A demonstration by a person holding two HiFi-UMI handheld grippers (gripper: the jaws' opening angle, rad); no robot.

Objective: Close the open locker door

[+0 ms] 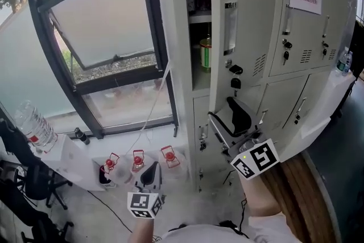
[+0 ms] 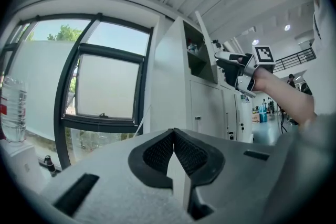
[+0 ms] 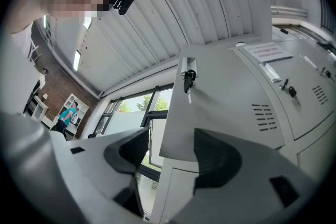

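Right gripper (image 3: 170,140) gapes wide astride the locker door (image 3: 220,97) edge; left gripper (image 2: 173,136) clenched, empty.

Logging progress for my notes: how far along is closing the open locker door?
Done: nothing; the locker door stands open, a can showing inside. In hand: the right gripper, fingers apart, is up at the door's lower edge, not gripping it. The left gripper hangs low, shut, empty. Left: swinging the door shut.
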